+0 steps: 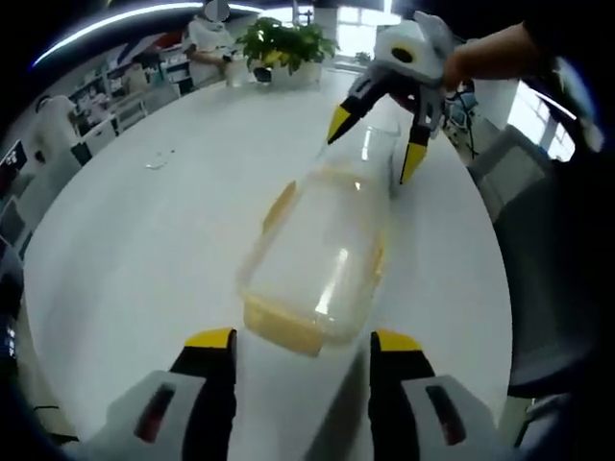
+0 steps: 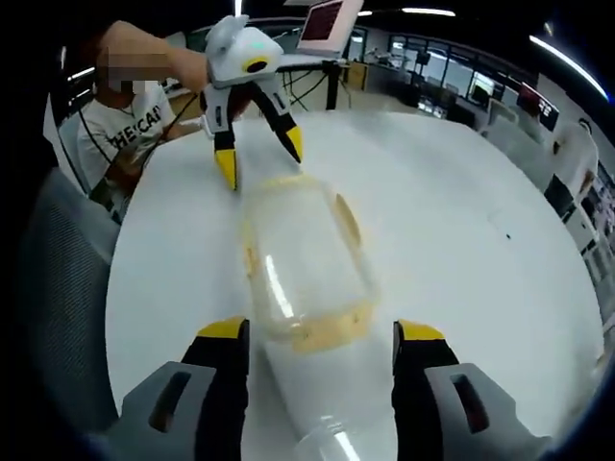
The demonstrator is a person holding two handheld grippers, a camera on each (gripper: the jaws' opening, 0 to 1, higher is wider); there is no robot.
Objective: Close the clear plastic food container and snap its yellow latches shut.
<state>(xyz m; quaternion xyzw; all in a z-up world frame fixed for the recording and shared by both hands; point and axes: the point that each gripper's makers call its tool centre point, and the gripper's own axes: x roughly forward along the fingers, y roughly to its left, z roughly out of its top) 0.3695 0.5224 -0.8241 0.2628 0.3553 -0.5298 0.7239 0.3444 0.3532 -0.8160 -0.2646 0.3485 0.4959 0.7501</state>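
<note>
container [image 1: 317, 259] mid-surface [image 1: 144, 250], between both tongs | left tongs [image 1: 303, 346] and right tongs [image 2: 317, 336] spread wide, empty, at opposite ends | step: seat lid squarely, press yellow latches [image 2: 322, 336] evenly until snapped

table [image 1: 144, 240] white | container [image 1: 317, 259] clear, yellow trim | tool tips [image 1: 210, 338] yellow, apparently

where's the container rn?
The container lies on the white table, between the two open grippers: just ahead of the left gripper, with the right gripper at its far end.
</note>
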